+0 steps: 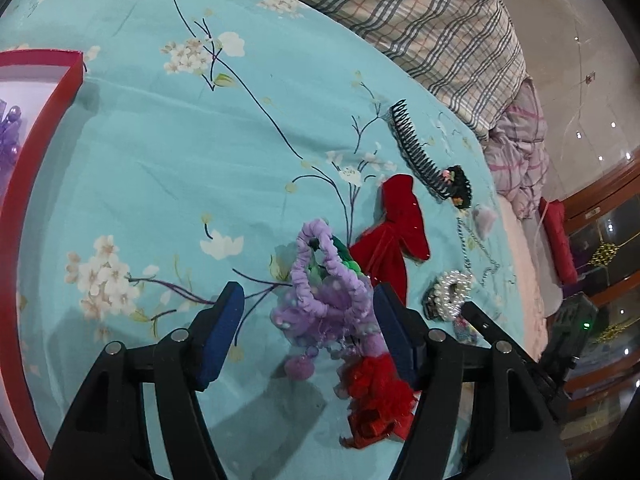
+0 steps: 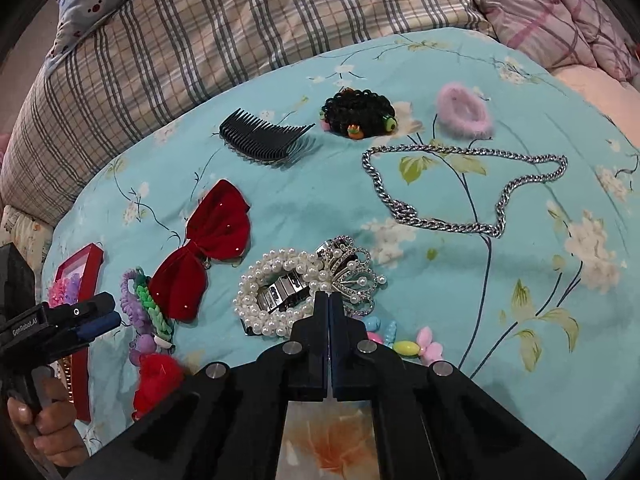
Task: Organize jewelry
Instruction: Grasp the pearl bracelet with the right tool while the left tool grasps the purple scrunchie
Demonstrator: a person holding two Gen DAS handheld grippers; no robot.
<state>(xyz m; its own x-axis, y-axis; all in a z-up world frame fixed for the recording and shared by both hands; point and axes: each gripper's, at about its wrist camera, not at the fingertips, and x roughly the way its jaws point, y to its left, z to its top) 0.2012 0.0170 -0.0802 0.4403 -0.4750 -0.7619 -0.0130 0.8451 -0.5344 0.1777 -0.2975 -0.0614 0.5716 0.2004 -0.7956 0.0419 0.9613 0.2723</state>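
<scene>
1. Teal floral bedsheet (image 2: 280, 216) carries the jewelry, well clear of the red box (image 1: 48, 120).
2. I see my left tool (image 1: 308, 320) gaping around a purple scrunchie (image 1: 328, 288), pads not pressing.
3. My right tool (image 2: 329, 300) sits fully closed, empty, tips at the pearl bracelet (image 2: 276, 292) and crown brooch (image 2: 352, 272).

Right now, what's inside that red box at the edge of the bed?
The red box shows a pale lining with purple beaded hair pieces inside; the right wrist view adds something pink beside them. Most of the interior is cut off by the frame or hidden behind the left gripper.
</scene>
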